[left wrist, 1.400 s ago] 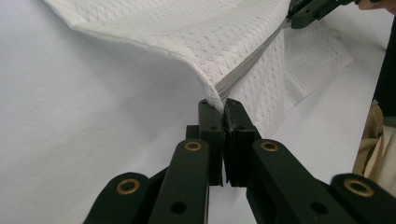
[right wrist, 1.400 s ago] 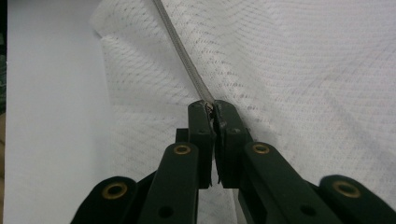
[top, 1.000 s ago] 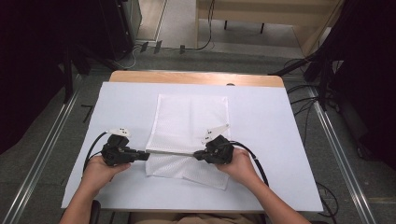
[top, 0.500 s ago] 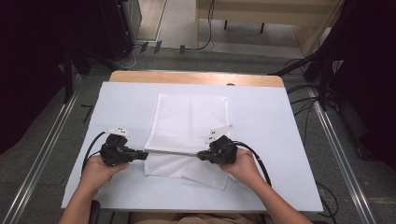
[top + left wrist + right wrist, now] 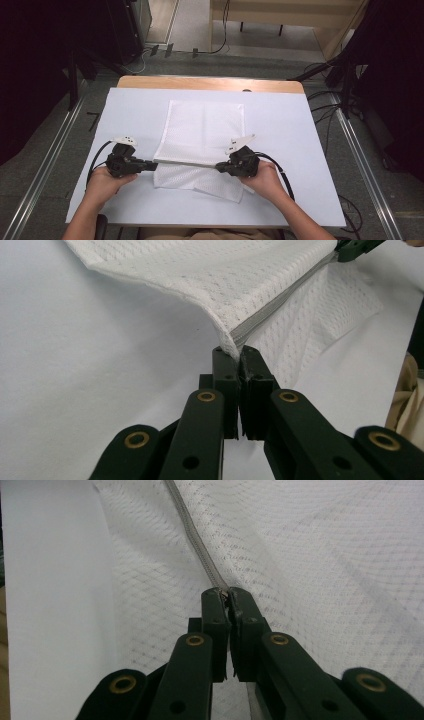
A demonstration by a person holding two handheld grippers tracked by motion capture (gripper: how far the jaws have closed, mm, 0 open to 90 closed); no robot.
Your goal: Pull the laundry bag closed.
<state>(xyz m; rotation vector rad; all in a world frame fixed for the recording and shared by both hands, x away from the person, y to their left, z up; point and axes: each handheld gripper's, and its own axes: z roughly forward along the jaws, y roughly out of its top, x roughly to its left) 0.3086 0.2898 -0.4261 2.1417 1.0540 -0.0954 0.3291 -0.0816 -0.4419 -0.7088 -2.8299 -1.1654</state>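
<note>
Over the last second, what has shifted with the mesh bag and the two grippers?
Very little. The right gripper drifted slightly away from the person, so the grey zipper edge stretched between it and the left gripper tilts a touch differently. Both grippers stay shut on that edge, the left one in place. The white mesh bag lies as before on the white table cover.

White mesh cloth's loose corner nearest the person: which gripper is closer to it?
Right. The right gripper, shut on the white mesh cloth at its grey zipper, sits beside that loose corner; the left gripper clamps the zipper's other end, farther off.
</note>
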